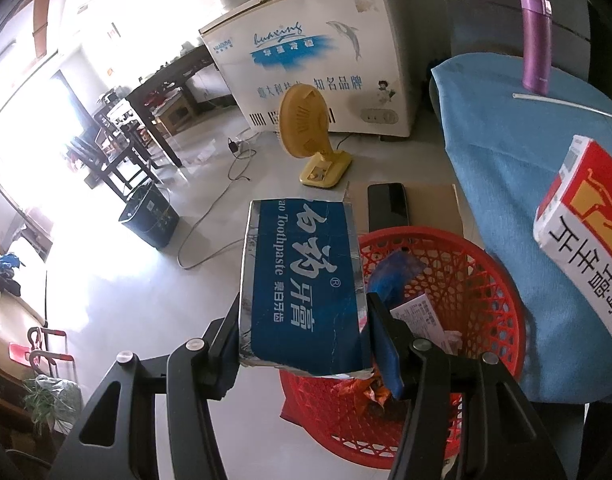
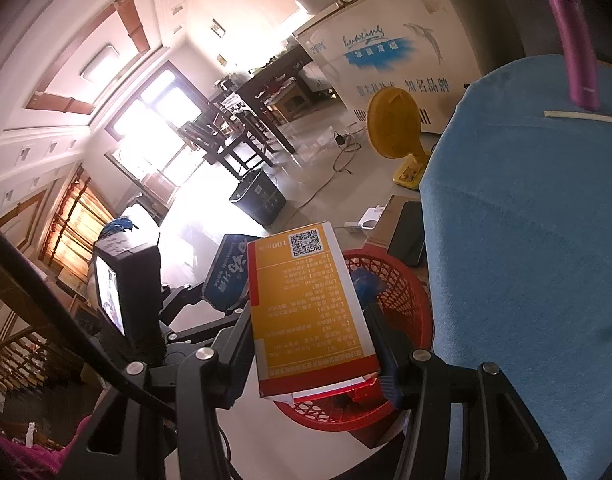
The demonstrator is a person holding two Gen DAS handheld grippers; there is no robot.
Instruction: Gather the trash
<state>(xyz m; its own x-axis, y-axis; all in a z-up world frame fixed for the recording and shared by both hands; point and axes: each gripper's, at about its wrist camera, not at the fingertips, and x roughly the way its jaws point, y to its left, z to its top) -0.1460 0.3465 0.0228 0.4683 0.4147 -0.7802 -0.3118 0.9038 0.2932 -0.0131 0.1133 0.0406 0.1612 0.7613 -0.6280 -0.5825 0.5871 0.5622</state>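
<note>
Clamped between the left hand-held gripper point(image 1: 301, 328) pads, a flat blue toothpaste carton point(image 1: 299, 284), glossy with torn silvery edges, hangs over the near rim of the red plastic lattice basket point(image 1: 482, 280). Right hand-held gripper point(image 2: 312, 356) grips an orange-and-white cardboard box point(image 2: 310, 312) above that same basket, beside the blue-clothed bench point(image 2: 526, 240).

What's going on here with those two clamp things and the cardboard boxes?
A person is collecting trash with a handheld gripper in each hand. The left gripper is shut on a blue toothpaste box, and the right gripper is shut on a yellow and red carton. Both are held above a red plastic basket on the floor beside a blue-covered table. The basket already holds some scraps.
</note>
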